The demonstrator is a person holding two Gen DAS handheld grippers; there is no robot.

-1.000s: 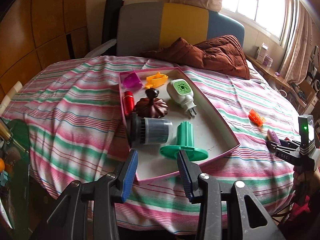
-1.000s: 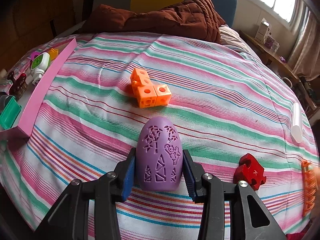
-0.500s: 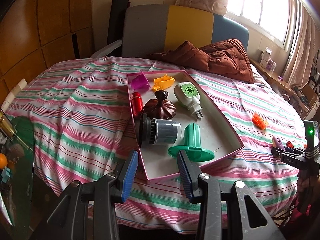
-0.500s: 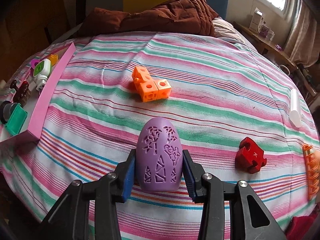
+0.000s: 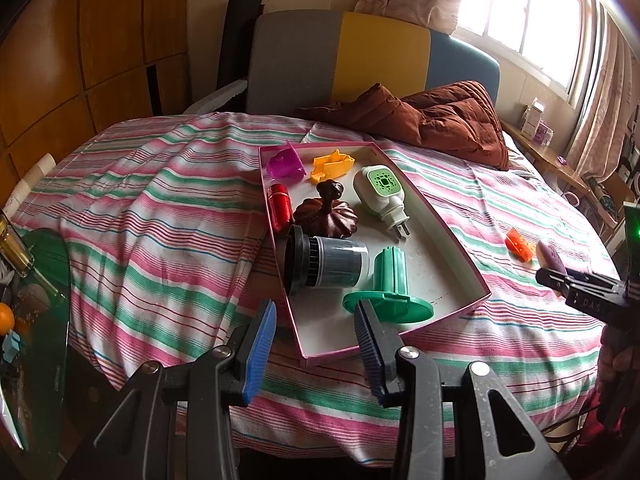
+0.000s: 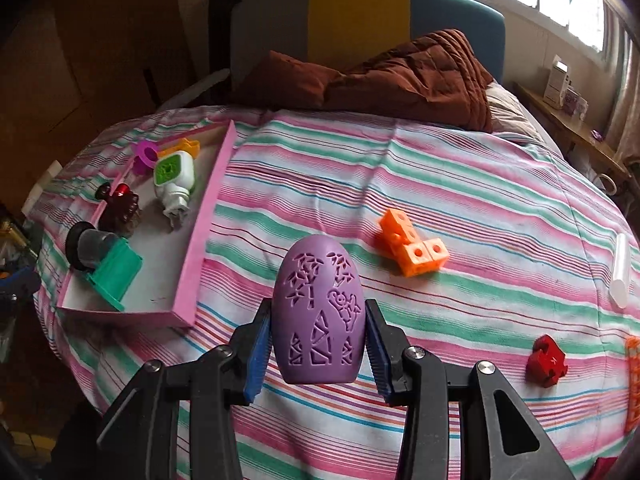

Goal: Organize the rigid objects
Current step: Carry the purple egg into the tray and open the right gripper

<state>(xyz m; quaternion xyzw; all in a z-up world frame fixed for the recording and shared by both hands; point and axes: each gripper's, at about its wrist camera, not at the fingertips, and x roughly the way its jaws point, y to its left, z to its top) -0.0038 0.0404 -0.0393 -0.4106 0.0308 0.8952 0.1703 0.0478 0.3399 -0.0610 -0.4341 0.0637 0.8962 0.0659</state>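
Note:
My right gripper is shut on a purple egg-shaped shell with cut-out patterns and holds it above the striped bedspread. It also shows at the right of the left wrist view. A pink-rimmed tray holds a green flanged spool, a dark jar, a brown pumpkin lid, a white-green plug-in, a red capsule, an orange piece and a magenta piece. My left gripper is open and empty above the tray's near corner.
On the bedspread lie orange cubes, a red puzzle block, a white tube and an orange grid piece. A brown quilt lies at the bed's head. A glass side table stands at the left.
My right gripper has lifted the purple shell and swung left, so the tray now shows more fully. My left gripper has drawn back and higher from the tray.

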